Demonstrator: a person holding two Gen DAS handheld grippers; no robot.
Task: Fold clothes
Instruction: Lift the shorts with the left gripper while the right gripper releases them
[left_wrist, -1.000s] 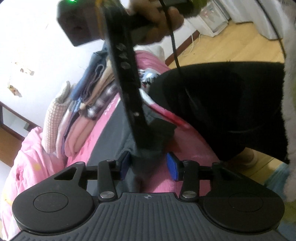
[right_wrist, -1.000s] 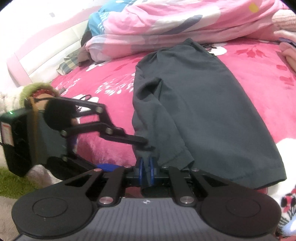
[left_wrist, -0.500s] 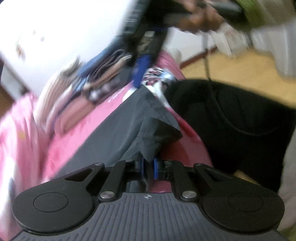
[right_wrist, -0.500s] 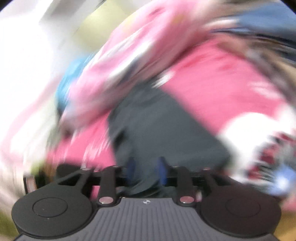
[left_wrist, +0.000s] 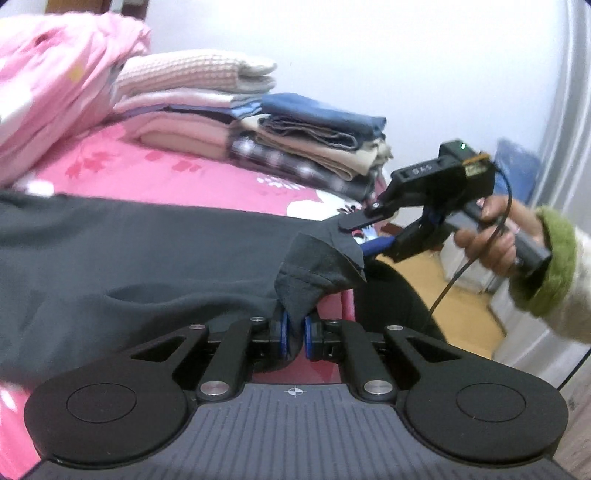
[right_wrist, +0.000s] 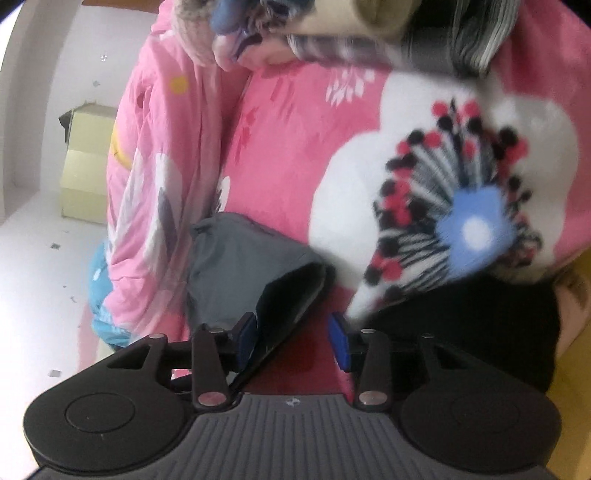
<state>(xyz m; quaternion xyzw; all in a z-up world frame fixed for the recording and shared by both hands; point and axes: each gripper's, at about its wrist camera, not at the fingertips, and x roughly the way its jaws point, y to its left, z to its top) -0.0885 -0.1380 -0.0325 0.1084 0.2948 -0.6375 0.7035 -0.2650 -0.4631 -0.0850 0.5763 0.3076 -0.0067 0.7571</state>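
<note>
the bed (left_wrist: 207, 184) fills the middle of my left view, its pink flowered sheet running from the left edge to the right of centre. in my right view the same sheet (right_wrist: 295, 122) covers the upper half, with a big white, blue and red flower at right. a pink quilt (left_wrist: 55, 85) is heaped in the upper left of the left view, and it runs down the left side of the right view (right_wrist: 147, 184).

the dark grey garment (left_wrist: 147, 258) lies spread across the left and centre of the left view, flat on the sheet, with one corner bunched up at centre. in the right view only a folded grey end (right_wrist: 240, 273) shows, low and left of centre.

a stack of folded clothes (left_wrist: 258, 129) sits on the bed at upper centre of the left view, beyond the garment.

my right hand (left_wrist: 491, 236), in a green fuzzy cuff, holds its tool at the right of that view.

my left gripper (left_wrist: 294, 334) is pinched together on the bunched corner at bottom centre. my right gripper (right_wrist: 291, 339) has just been opening: its jaws stand apart, with the grey edge against the left pad (right_wrist: 245, 341) and clear of the right one.
</note>
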